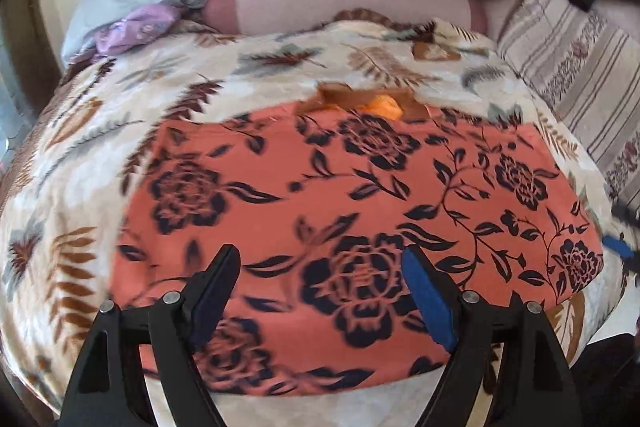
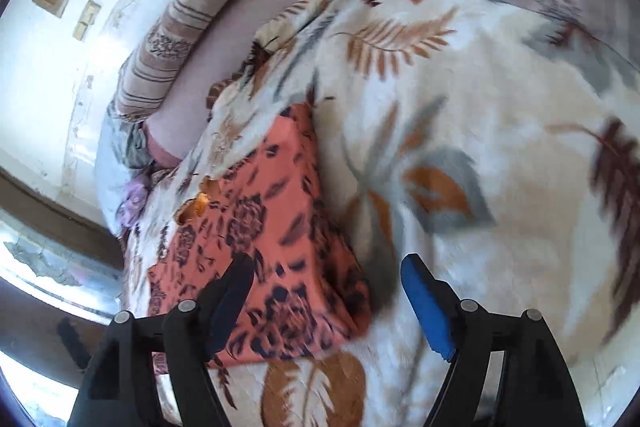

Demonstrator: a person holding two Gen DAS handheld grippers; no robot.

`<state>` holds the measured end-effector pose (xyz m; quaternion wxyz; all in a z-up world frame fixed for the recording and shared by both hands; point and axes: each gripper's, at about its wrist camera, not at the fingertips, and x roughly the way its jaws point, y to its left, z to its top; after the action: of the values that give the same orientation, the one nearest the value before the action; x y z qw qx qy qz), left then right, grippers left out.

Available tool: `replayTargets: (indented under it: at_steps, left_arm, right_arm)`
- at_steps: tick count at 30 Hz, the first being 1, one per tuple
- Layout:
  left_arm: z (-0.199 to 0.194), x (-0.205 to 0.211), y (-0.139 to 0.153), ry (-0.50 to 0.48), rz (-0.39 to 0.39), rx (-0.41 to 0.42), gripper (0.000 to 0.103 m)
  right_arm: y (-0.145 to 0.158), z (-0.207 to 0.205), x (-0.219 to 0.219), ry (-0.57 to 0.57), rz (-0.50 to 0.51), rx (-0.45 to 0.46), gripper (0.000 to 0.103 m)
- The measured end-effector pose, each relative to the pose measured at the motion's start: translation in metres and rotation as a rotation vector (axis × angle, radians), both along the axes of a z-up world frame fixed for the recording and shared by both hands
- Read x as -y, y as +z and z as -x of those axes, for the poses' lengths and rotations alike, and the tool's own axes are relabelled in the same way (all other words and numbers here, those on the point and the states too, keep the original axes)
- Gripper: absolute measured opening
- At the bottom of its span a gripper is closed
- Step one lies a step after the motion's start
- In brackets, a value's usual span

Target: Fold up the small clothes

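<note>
1. Orange floral garment (image 1: pixel 352 211): lies flat as a folded rectangle on the leaf-print blanket (image 1: pixel 120 131), collar opening (image 1: pixel 364 103) at its far edge.
2. Left gripper (image 1: pixel 320 291): fingers spread wide, holding nothing, over the garment's near edge.
3. Right gripper (image 2: pixel 326 291): wide, empty, at the garment's right edge.
4. Judged step: between folds; the next move calls for pinching an edge and carrying it across the garment.
</note>
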<state>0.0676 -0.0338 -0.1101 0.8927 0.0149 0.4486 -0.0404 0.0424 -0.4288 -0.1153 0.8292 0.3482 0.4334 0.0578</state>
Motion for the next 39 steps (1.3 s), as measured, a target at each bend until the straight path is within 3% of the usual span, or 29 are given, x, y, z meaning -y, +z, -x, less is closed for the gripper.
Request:
replayTargets:
  at_steps: [3,9,11,12,17,20,23,24,25,26,30,34,37,39]
  left_arm:
    - [-0.013,0.012,-0.024,0.014,-0.034,-0.064,0.083]
    - [-0.021,0.011,-0.027,0.015,-0.041,-0.064,0.086]
    - [-0.022,0.009,-0.028,0.017,-0.036,-0.066,0.086]
    - [-0.024,0.009,-0.028,0.020,-0.034,-0.067,0.086]
    - [-0.023,0.009,-0.028,0.028,-0.029,-0.067,0.086]
    - [-0.022,0.010,-0.029,0.027,-0.034,-0.060,0.087]
    - [-0.022,0.009,-0.028,0.028,-0.031,-0.060,0.087]
    - [-0.022,0.009,-0.028,0.027,-0.032,-0.061,0.087]
    - [-0.022,0.009,-0.028,0.029,-0.034,-0.061,0.087]
    - [-0.022,0.010,-0.028,0.029,-0.035,-0.061,0.087]
    - [-0.022,0.010,-0.028,0.029,-0.035,-0.060,0.087]
    - [-0.021,0.010,-0.028,0.033,-0.036,-0.061,0.087]
    - [-0.021,0.010,-0.028,0.037,-0.037,-0.063,0.087]
    - [-0.021,0.010,-0.028,0.038,-0.039,-0.064,0.087]
  right_arm:
    - [-0.003,-0.048,-0.005,0.095,0.012,-0.010,0.080]
    - [-0.028,-0.132,-0.034,0.241,0.080,-0.094,0.077]
    - [-0.026,-0.143,-0.047,0.289,0.119,-0.109,0.048]
    - [-0.028,-0.147,-0.053,0.308,0.153,-0.139,0.027]
    - [0.000,-0.142,-0.070,0.300,0.298,-0.097,0.019]
    - [-0.011,-0.141,-0.067,0.263,0.374,-0.129,0.019]
    - [-0.015,-0.139,-0.055,0.231,0.277,-0.119,0.028]
    - [-0.014,-0.137,-0.051,0.212,0.260,-0.126,0.044]
    - [-0.011,-0.135,-0.049,0.194,0.255,-0.129,0.068]
    - [-0.005,-0.129,-0.048,0.180,0.257,-0.109,0.073]
    - [0.029,-0.101,-0.050,0.164,0.228,-0.009,0.073]
    - [0.049,-0.063,-0.064,0.239,0.078,0.058,0.073]
    - [0.030,-0.047,-0.086,0.356,-0.025,0.014,0.073]
    - [-0.002,-0.046,-0.094,0.381,0.025,-0.076,0.070]
